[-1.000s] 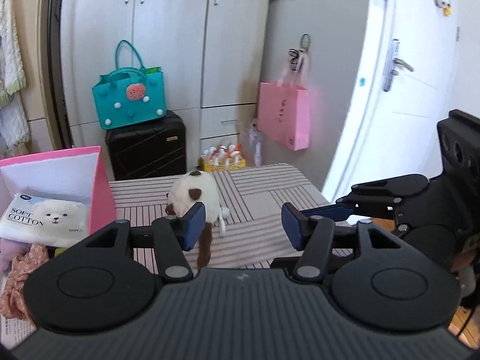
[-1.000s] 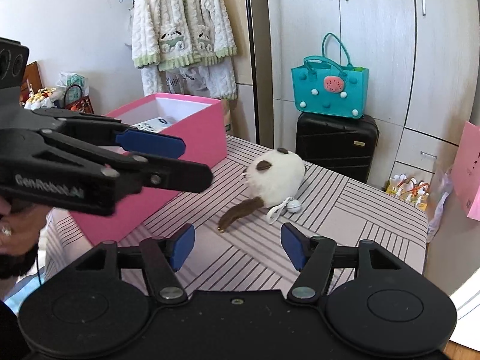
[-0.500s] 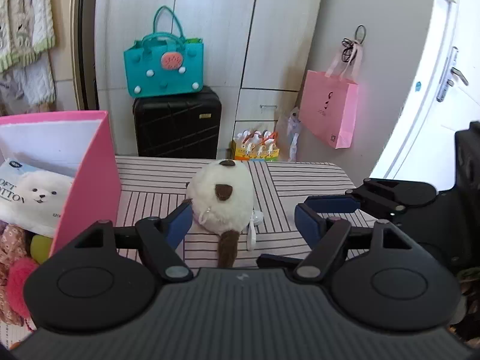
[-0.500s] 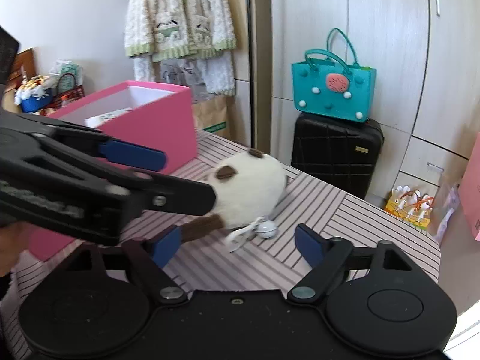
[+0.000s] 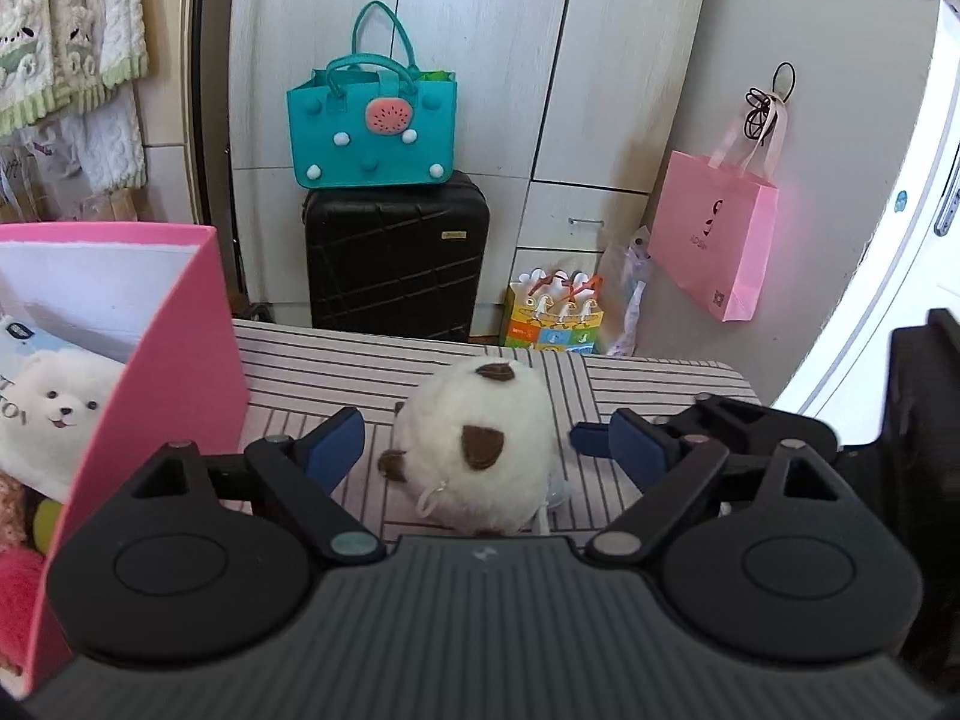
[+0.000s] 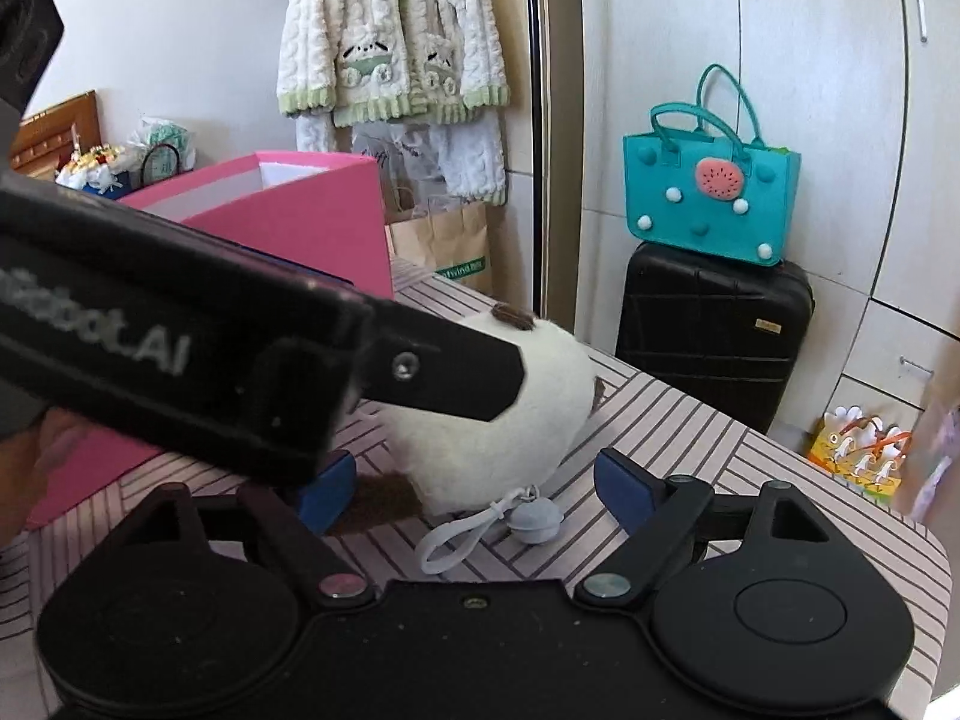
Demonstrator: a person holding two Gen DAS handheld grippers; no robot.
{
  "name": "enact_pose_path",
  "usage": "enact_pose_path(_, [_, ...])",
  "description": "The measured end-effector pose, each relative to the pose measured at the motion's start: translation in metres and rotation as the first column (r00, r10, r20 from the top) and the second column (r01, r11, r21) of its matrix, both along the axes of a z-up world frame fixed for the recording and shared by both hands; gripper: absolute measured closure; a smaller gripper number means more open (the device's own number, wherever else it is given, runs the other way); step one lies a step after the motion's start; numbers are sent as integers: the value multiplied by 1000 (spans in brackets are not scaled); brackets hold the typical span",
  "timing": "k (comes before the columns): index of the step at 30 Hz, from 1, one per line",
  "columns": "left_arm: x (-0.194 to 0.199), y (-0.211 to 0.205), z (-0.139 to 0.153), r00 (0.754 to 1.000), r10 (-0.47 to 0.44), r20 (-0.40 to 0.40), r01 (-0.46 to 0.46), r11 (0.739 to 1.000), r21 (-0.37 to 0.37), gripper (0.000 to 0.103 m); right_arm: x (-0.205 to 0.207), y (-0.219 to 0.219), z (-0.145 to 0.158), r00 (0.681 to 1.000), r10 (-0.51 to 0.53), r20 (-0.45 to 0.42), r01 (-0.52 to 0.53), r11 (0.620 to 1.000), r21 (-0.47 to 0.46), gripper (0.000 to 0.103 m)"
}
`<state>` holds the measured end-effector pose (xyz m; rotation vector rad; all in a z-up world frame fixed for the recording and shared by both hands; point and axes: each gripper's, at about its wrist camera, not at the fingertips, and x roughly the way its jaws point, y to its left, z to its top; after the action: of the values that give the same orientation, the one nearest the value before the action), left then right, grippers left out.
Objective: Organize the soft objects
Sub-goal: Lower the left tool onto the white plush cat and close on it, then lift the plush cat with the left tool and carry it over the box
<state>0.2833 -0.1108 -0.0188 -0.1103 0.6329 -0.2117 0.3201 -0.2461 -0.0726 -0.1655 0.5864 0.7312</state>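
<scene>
A round white plush toy (image 5: 477, 450) with brown patches lies on the striped table (image 5: 660, 384). It lies between the open fingers of my left gripper (image 5: 489, 450), which do not touch it. In the right wrist view the plush (image 6: 510, 420) also lies between the open fingers of my right gripper (image 6: 474, 480), with its white loop and grey bell (image 6: 534, 519) in front. The left gripper's finger (image 6: 420, 372) crosses over it. The pink box (image 5: 162, 372) at the left holds a soft cotton pack (image 5: 48, 408) and other soft items.
A black suitcase (image 5: 393, 261) with a teal bag (image 5: 372, 132) on it stands behind the table. A pink paper bag (image 5: 714, 252) hangs on the right. A knitted cardigan (image 6: 390, 42) hangs on the wall. The table's far right edge (image 6: 936, 546) is close.
Both grippers have moved forward onto the plush, which now sits between each pair of open fingers. The left gripper has swung further across the right view.
</scene>
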Motion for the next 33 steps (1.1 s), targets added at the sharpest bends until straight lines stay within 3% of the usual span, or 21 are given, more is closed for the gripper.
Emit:
enact_pose_path(4, [6, -4, -7, 1000, -8, -27, 8, 1000, 9, 14, 2, 5, -3, 1000, 9, 11, -9, 1000, -22, 14])
enact_pose_path(7, [13, -4, -14, 999, 35, -31, -34, 999, 29, 16, 1, 7, -3, 1000, 19, 18, -18, 999, -33, 14])
enact_pose_path(10, [16, 2, -17, 998, 46, -43, -47, 999, -12, 18, 0, 8, -2, 1000, 26, 17, -25, 999, -36, 16])
enact_pose_path(13, [13, 6, -18, 998, 48, -37, -51, 996, -67, 31, 0, 6, -1, 1000, 16, 4, -16, 1000, -5, 25])
enact_pose_path(18, [19, 1, -25, 995, 43, -88, -47, 998, -43, 33, 5, 3, -4, 1000, -3, -23, 4, 1000, 29, 34])
enact_pose_path(21, [20, 2, -30, 994, 65, -87, -69, 997, -46, 44, 5, 2, -6, 1000, 5, -26, -4, 999, 34, 41])
enact_pose_path(28, [10, -5, -26, 999, 16, -35, -16, 1000, -12, 52, -1, 1, -1, 1000, -8, -25, 9, 999, 45, 42])
enact_pose_path(33, [7, 2, -21, 998, 27, -53, -32, 996, -87, 52, -10, 0, 7, 999, -33, -34, 34, 998, 43, 42])
